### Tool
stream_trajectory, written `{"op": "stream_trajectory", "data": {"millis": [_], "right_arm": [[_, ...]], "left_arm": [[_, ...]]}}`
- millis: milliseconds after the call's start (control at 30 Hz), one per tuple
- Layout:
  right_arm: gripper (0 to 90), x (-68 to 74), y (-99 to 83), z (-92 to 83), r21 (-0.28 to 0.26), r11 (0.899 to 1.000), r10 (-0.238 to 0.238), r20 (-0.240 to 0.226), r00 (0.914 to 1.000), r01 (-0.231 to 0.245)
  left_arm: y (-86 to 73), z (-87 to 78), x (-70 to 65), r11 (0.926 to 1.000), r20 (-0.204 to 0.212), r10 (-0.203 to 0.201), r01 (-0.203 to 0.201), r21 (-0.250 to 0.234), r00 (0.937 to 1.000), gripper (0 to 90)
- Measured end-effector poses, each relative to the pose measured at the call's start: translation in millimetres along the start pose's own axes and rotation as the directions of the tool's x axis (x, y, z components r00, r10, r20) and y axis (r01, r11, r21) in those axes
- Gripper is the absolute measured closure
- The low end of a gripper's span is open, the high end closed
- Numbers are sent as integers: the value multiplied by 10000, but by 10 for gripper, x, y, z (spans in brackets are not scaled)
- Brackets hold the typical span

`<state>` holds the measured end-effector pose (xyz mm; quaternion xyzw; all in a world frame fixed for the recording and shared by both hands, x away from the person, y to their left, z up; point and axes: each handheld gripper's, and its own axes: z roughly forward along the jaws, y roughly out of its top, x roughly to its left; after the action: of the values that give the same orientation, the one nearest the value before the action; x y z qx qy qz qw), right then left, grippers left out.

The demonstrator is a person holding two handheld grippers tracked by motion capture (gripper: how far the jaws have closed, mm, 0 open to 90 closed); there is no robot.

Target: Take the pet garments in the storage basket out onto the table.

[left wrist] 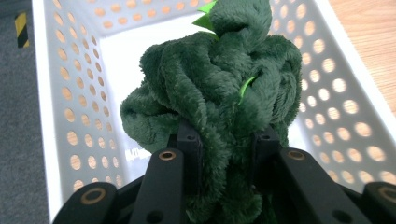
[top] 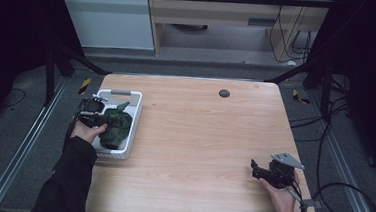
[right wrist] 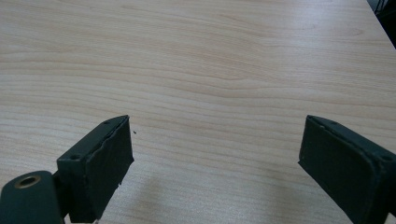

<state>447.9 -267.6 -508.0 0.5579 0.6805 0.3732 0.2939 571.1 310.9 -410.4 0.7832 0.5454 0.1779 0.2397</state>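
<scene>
Green plush (left wrist: 210, 93) sitting in white basket (top: 133, 127) at table's 9 o'clock; left gripper (left wrist: 224, 144) clamping its bunched base, plush rising toward 12; right gripper (right wrist: 215, 158) gaping wide, resting near 4 o'clock, well apart.

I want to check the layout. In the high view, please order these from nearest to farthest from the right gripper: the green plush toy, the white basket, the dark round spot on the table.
1. Dark round spot: far side of the table, up and left of the right gripper.
2. White basket: at the table's left edge.
3. Green plush toy: inside the basket, held by the left gripper.

The last two lie together; only the basket's near wall puts it ahead.
</scene>
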Motion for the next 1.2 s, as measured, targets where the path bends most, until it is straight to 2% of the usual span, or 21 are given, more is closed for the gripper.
{"op": "stream_trajectory", "data": {"millis": [300, 600, 900, 1200], "right_arm": [[96, 2, 0, 0, 9, 10000, -7, -4, 10000, 7], [94, 3, 0, 1, 8, 10000, -12, 23, 10000, 12], [94, 3, 1, 1, 15, 10000, -20, 23, 10000, 20], [94, 2, 2, 2, 40, 10000, -29, 19, 10000, 29]], "left_arm": [[70, -288, -51, 9975, -11, 459, -459, -542, 9989, 712], [96, -580, -112, 9899, 73, 1056, -1045, -958, 9944, 712], [78, -805, -198, 9776, 188, 1642, -1601, -1366, 9863, 712], [75, -1008, -276, 9649, 281, 2062, -1985, -1722, 9781, 712]]}}
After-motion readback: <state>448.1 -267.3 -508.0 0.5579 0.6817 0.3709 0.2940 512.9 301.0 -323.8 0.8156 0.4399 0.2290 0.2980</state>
